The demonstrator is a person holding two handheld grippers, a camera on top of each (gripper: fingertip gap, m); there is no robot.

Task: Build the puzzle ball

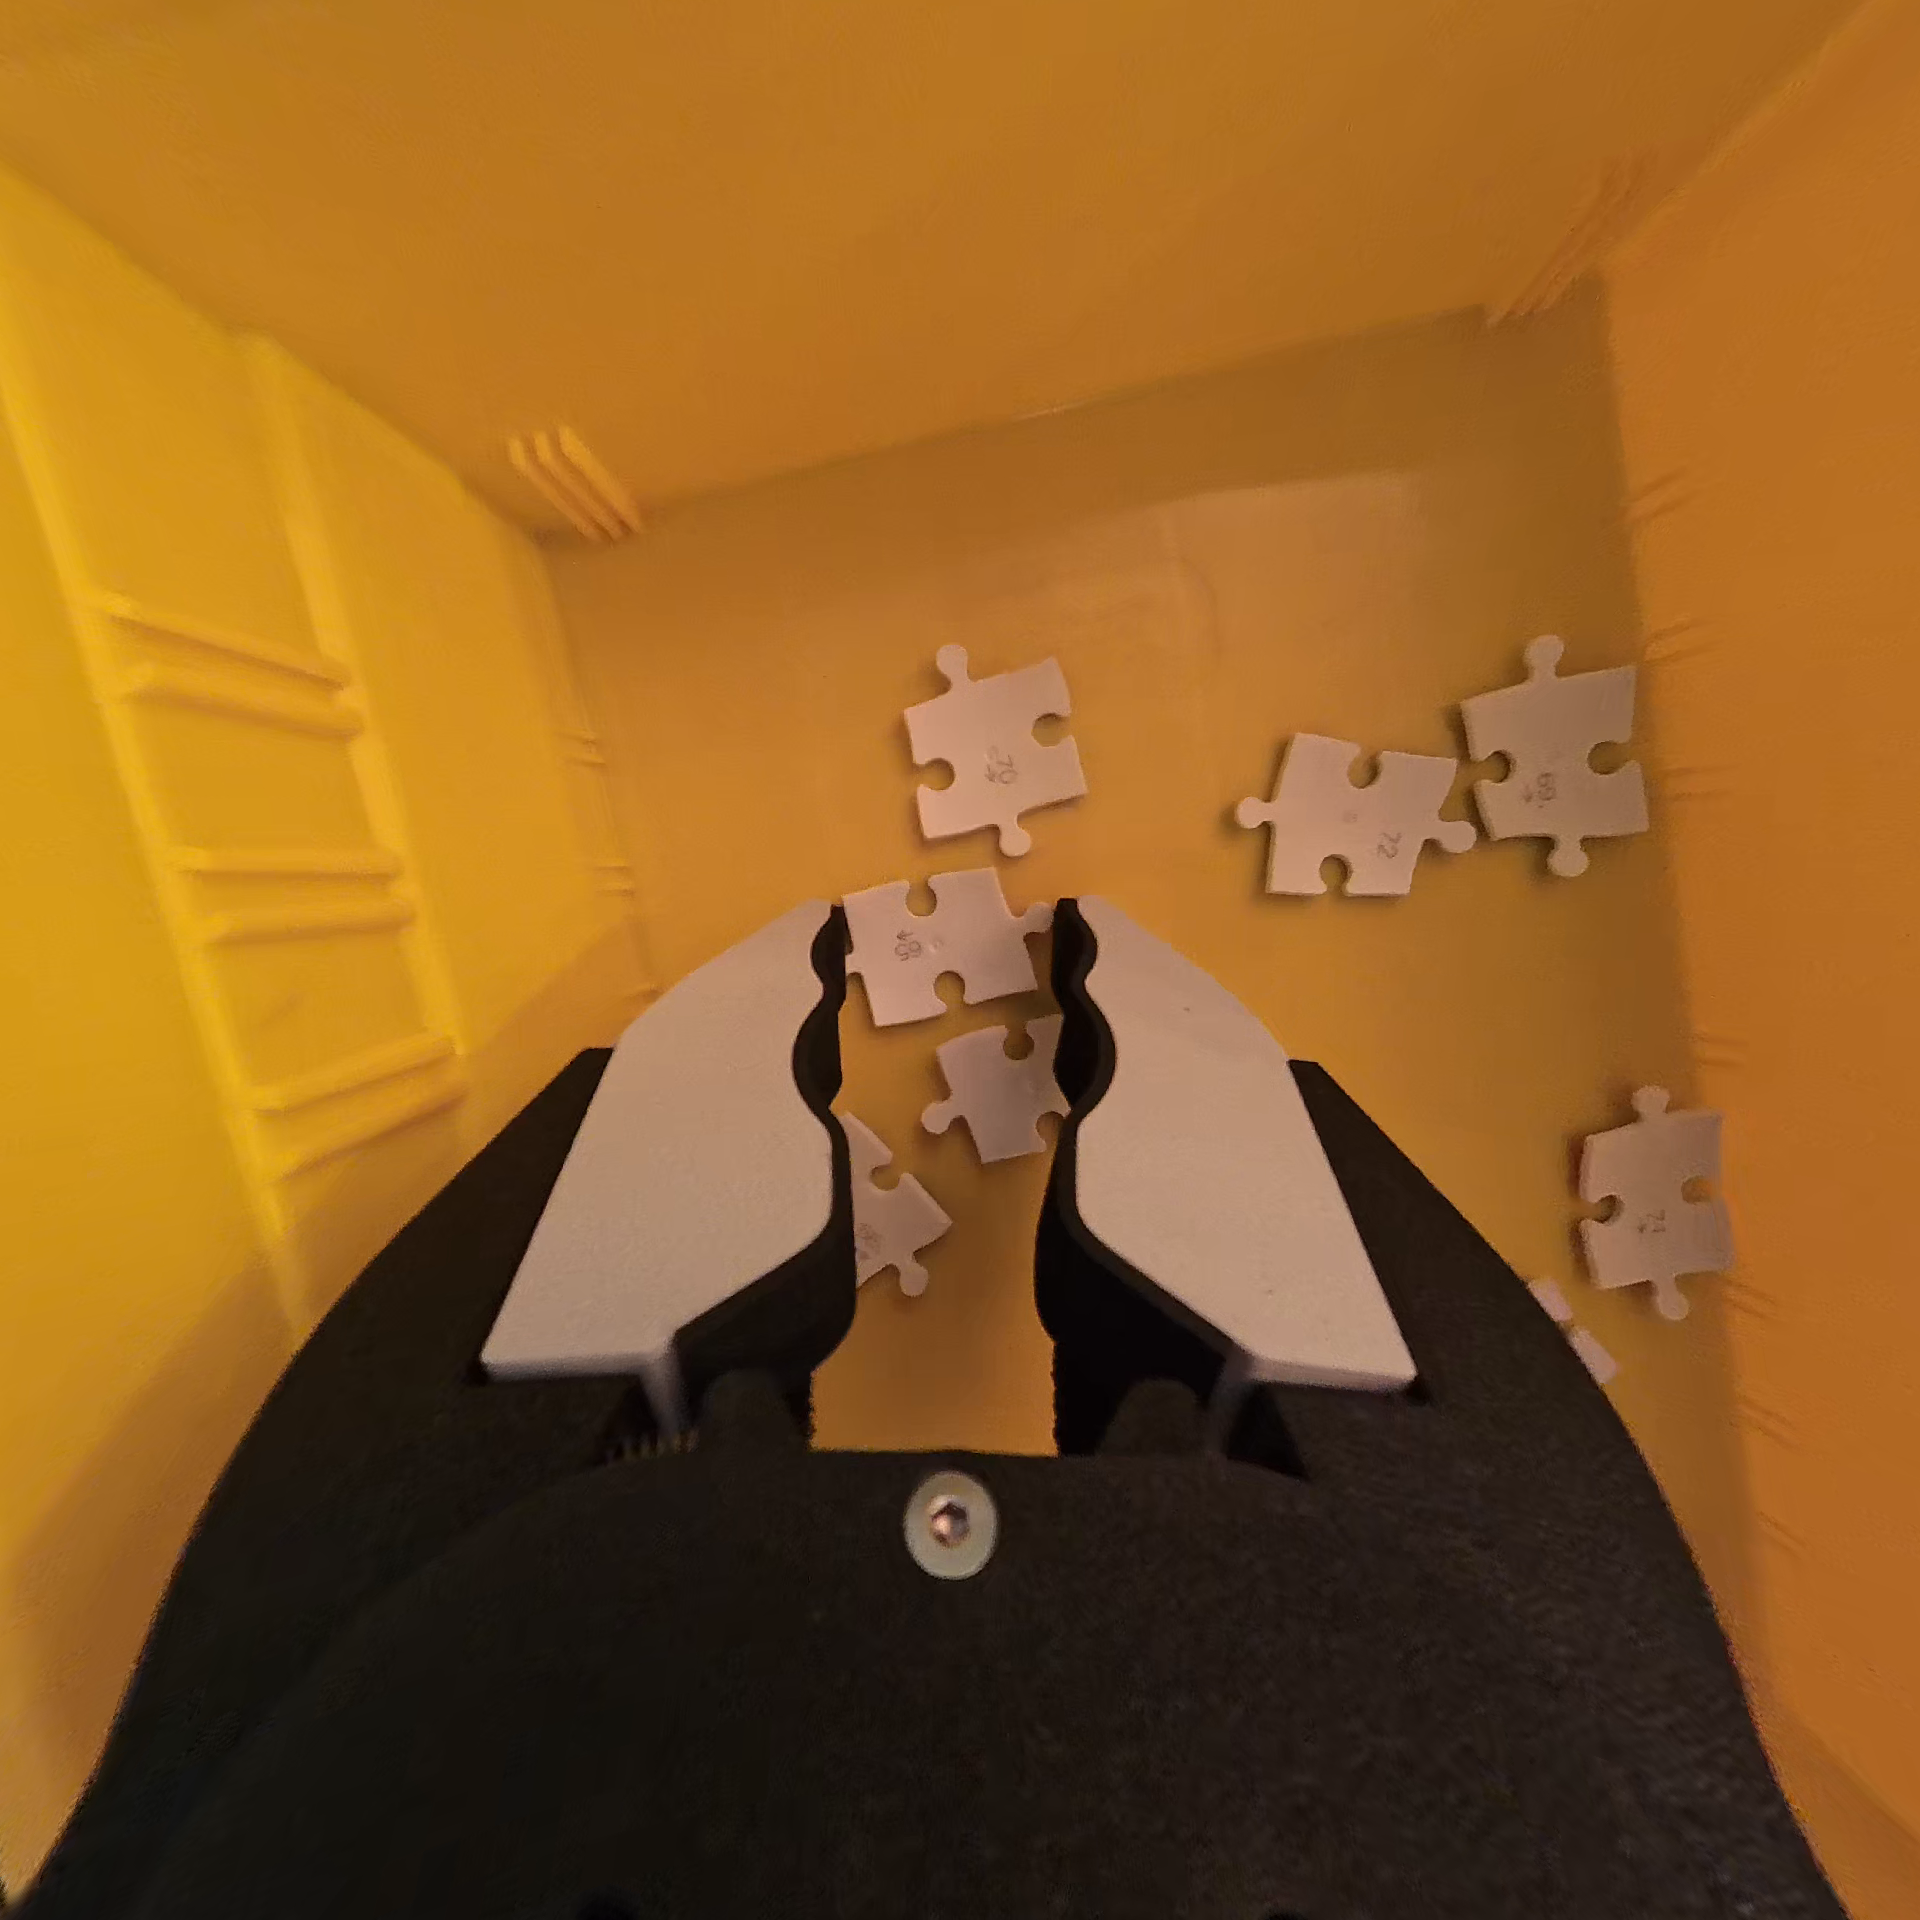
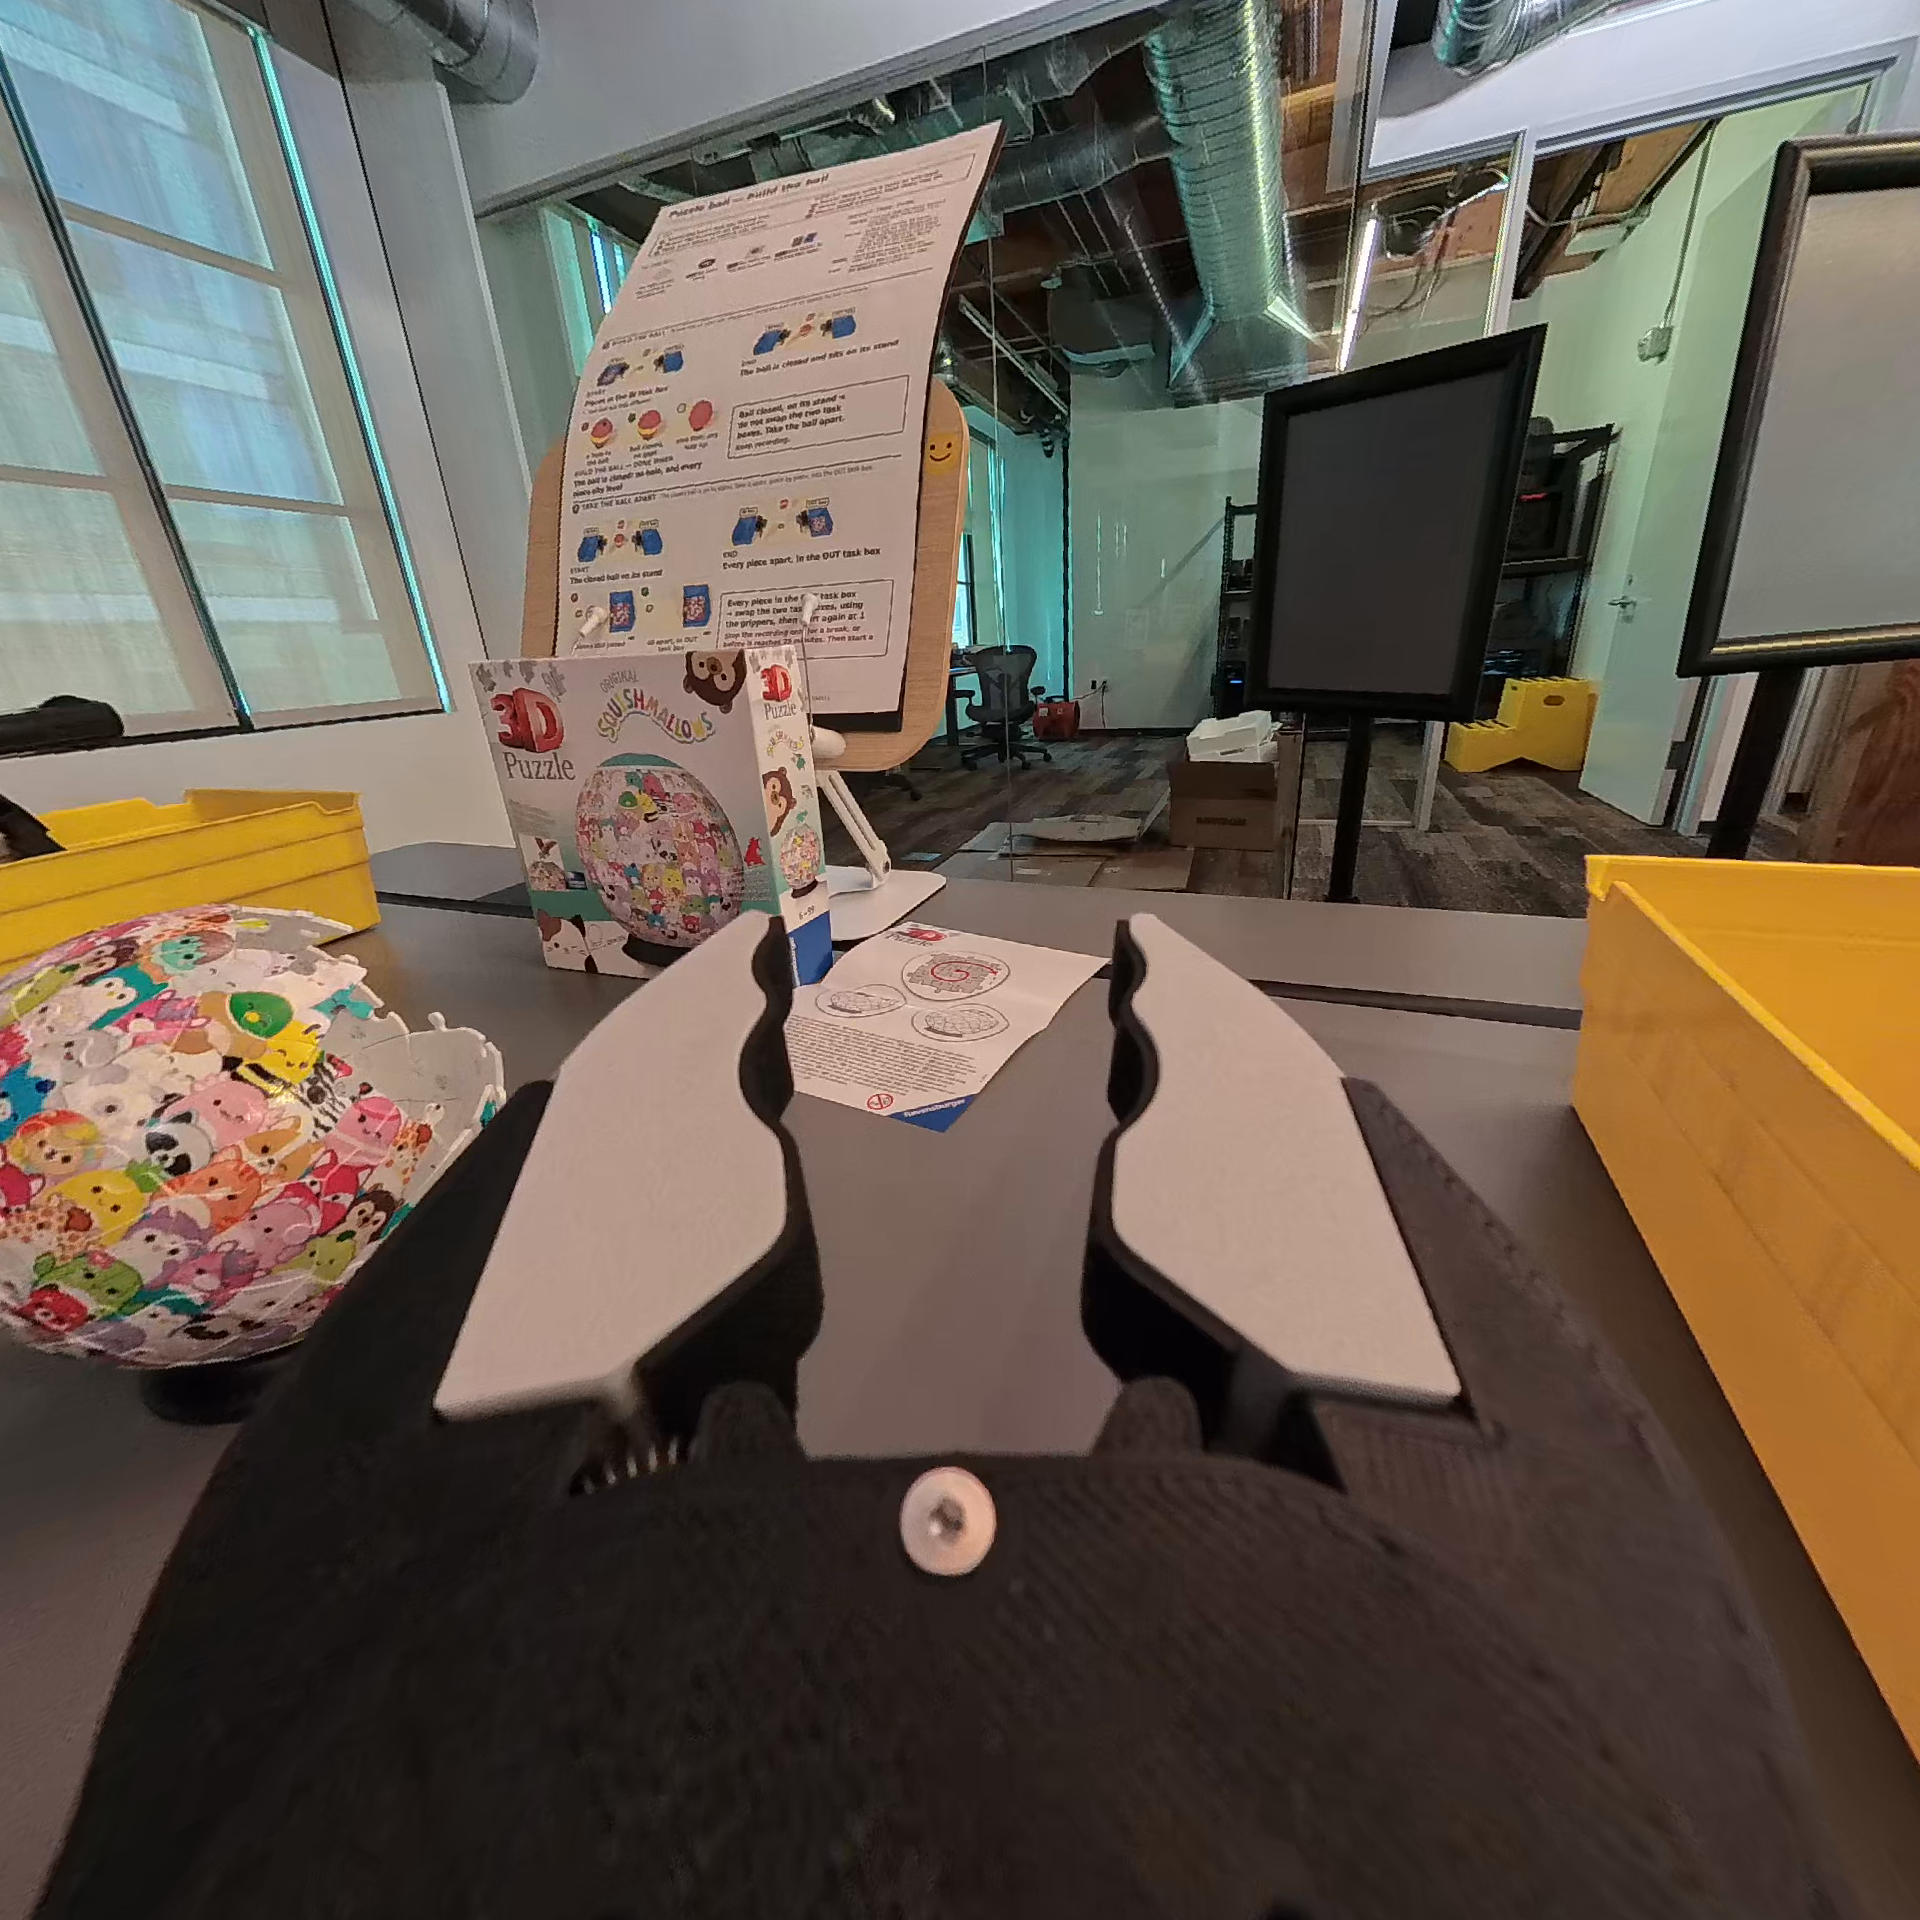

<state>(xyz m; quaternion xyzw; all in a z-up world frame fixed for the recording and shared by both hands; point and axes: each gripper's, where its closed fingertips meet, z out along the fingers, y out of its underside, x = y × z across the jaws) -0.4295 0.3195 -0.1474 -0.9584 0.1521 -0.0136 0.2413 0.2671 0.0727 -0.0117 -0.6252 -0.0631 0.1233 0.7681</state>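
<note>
Down to the left of the right hand-held gripper (image 2: pixel 945 956), the half-built puzzle ball (image 2: pixel 197 1132) sits on a small dark stand on the bench (image 2: pixel 1351 1060), its colourful shell open at the top with a jagged rim of white piece edges. That right hand-held gripper hovers above the bench with its two fingers spread apart and nothing between them. Just ahead of its fingertips lies an unfolded instruction leaflet (image 2: pixel 925 1023), and beyond that stands the puzzle's box (image 2: pixel 644 821), with a curved instruction sheet on a stand (image 2: pixel 769 416) behind it. A yellow bin (image 2: pixel 1766 1122) is close on its right, and another yellow bin (image 2: pixel 177 857) is farther off to its left, behind the ball. The left hand-held gripper (image 1: pixel 945 920) reaches down inside a yellow bin (image 1: pixel 312 727), fingers parted and grasping nothing. White puzzle pieces lie blank side up on the bin floor: one piece (image 1: pixel 940 945) sits right between the fingertips, another (image 1: pixel 992 1091) shows just nearer in the gap, one (image 1: pixel 992 748) lies beyond the tips, and a joined pair (image 1: pixel 1351 816) is farther right.
</note>
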